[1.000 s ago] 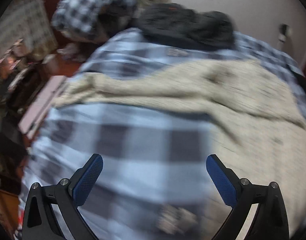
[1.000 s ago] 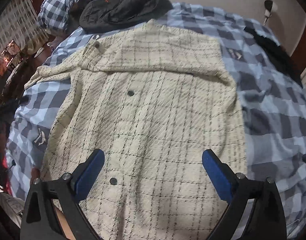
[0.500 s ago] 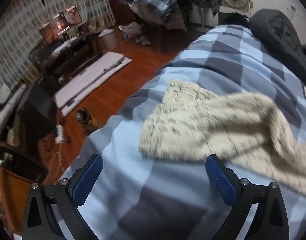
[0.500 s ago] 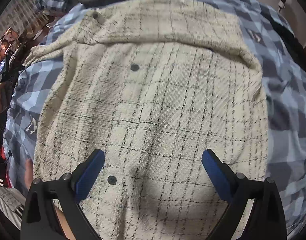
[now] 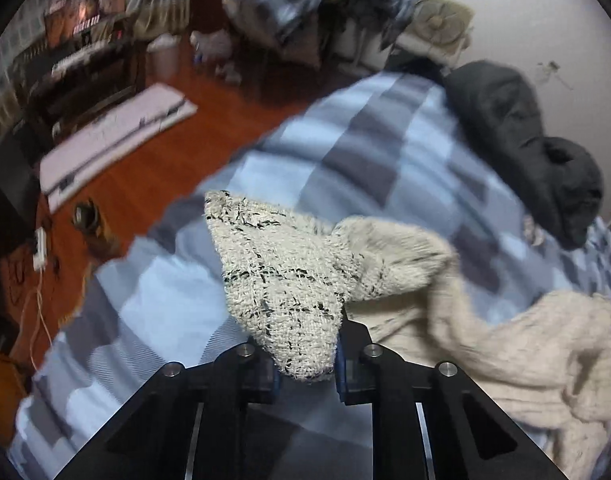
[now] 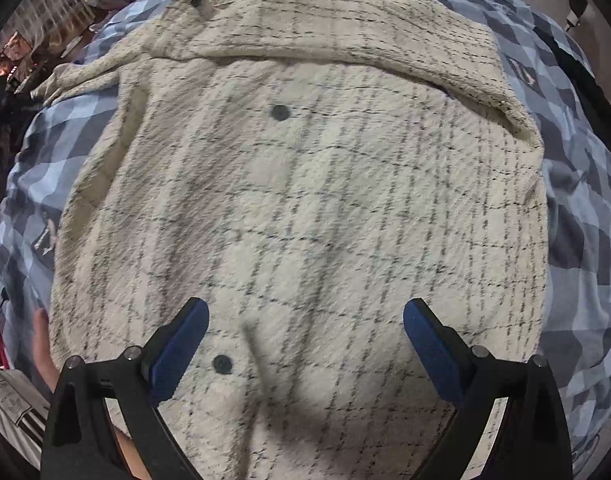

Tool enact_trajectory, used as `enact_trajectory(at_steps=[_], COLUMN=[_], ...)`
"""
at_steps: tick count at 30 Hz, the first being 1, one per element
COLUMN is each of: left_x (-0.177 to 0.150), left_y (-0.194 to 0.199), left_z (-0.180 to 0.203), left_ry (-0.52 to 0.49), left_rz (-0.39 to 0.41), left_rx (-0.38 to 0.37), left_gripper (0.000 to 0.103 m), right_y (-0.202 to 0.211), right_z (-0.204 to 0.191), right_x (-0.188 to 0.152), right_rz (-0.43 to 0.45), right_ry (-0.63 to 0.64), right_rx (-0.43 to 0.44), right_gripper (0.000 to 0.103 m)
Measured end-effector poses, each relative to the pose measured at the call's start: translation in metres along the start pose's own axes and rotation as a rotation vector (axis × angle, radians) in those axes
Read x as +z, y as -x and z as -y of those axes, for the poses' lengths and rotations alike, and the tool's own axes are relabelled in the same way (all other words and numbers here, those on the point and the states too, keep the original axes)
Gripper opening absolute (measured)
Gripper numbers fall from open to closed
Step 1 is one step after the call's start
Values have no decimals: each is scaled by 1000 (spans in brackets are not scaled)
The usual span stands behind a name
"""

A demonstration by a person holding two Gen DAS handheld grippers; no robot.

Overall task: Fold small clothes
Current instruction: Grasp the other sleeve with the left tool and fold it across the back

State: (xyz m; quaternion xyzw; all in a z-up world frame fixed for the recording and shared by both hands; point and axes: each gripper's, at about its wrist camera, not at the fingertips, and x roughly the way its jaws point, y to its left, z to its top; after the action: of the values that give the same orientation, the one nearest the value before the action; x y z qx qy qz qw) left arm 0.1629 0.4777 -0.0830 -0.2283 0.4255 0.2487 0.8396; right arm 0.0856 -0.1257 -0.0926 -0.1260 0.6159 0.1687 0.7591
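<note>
Now my left tongs (image 5: pixel 305 364) are clenched on the cuff end of a cream tweed sleeve (image 5: pixel 283 280), having just been closing on it, with the fabric pinched between the blue pads and bunched up in front of the lens. I hold it by the tip because, as I judge it, that gives me the whole sleeve to carry across the body in 1 fold. The cream checked jacket (image 6: pixel 305 200) lies spread flat on the bed's blue plaid cover (image 6: pixel 577 216), its far edge already turned over into a band, 2 dark buttons (image 6: pixel 280 112) showing down the front. My right tongs (image 6: pixel 305 344) hover released just above the near part of the jacket, jaws wide, nothing between them, probably placed there to pin the cloth while the sleeve comes over. A dark garment (image 5: pixel 521 140) sits at the head of the bed, clear of the work.
</note>
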Motion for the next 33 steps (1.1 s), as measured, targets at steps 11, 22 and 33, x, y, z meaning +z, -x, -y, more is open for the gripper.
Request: enact_trajectory(at_steps=[11, 22, 33], left_x=[18, -92, -210], left_y=[178, 244, 134], left_z=[149, 479, 536], left_ry=[-201, -448, -439], left_rz=[171, 150, -369], left_rx=[-90, -346, -458], left_gripper=[16, 18, 103], right_y=[52, 41, 19], right_z=[7, 74, 135], right_x=[-19, -1, -24], right_rz=[139, 140, 30], right_ry=[-63, -352, -681], right_rx=[97, 179, 263], right_gripper=[96, 96, 96])
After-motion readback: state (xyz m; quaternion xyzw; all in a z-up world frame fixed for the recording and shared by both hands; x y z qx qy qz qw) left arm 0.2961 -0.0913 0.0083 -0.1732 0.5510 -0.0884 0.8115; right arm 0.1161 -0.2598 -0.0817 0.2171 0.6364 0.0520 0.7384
